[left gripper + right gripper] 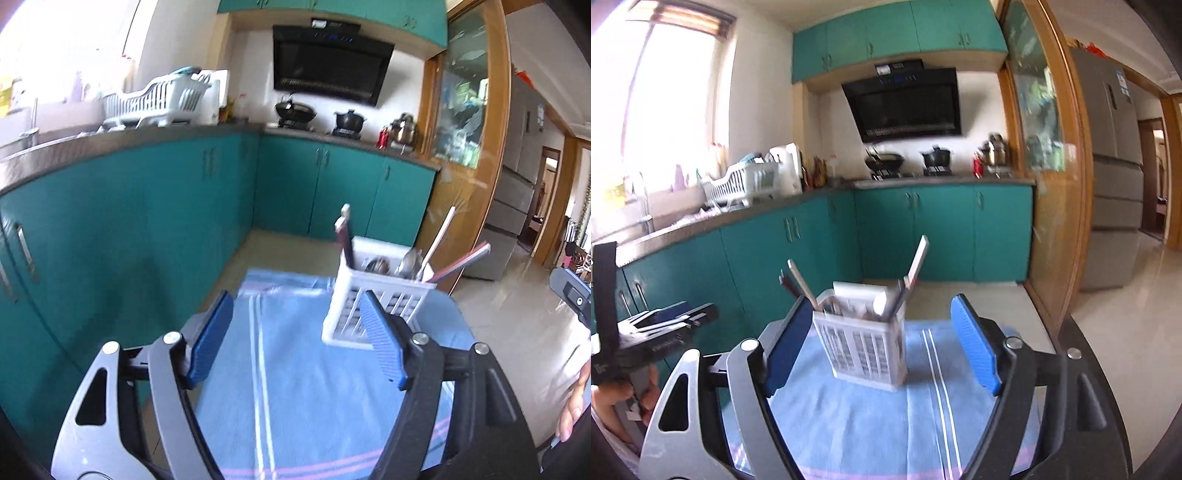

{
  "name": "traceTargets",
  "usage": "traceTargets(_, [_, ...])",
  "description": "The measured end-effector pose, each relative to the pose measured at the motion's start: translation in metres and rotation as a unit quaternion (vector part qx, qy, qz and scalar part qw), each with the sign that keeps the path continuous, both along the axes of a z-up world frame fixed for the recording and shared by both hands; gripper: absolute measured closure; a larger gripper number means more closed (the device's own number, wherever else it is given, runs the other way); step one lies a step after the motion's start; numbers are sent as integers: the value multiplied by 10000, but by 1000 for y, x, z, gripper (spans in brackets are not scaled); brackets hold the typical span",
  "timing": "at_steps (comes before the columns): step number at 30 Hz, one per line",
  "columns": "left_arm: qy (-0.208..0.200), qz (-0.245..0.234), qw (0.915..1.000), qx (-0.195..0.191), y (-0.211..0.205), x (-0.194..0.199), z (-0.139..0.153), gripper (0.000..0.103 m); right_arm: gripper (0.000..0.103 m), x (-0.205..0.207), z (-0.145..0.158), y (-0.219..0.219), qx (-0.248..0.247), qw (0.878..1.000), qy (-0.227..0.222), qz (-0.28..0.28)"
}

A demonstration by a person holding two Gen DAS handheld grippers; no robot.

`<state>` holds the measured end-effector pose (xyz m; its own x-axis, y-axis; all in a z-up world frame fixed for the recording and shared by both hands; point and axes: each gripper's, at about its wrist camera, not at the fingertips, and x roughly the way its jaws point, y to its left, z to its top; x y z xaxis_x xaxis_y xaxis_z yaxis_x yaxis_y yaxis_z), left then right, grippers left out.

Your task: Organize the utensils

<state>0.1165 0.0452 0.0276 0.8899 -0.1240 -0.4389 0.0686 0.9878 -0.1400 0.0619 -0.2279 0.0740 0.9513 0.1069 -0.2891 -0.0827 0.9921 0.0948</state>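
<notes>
Left gripper [297,341] spread, nothing between pads; right gripper [882,345] spread. White utensil caddy [864,347] upright on blue cloth [295,406]. Only right wrist view shows refrigerator [1115,155] whole.

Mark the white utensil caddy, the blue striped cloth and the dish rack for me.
white utensil caddy [864,350]: right wrist view, front lattice wall.
blue striped cloth [295,387]: left wrist view, bare patch between the jaws.
dish rack [155,101]: left wrist view, slatted side wall.
</notes>
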Motion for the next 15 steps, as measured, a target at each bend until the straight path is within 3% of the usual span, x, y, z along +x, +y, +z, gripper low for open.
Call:
traceTargets(3, [-102, 165, 9998, 72, 8, -20, 2, 24, 24, -12, 0, 1, 88, 9999, 70, 8])
traceTargets(7, [-467, 70, 9981, 389, 5, -64, -1, 12, 6, -34, -5, 10, 196, 9998, 87, 43])
traceTargets(12, [-257, 6, 9957, 889, -5, -95, -30, 10, 5, -36, -60, 44, -452, 9954, 844, 52])
traceTargets(15, [-200, -6, 9952, 956, -6, -112, -40, 4, 5, -47, -76, 57, -420, 9942, 973, 192])
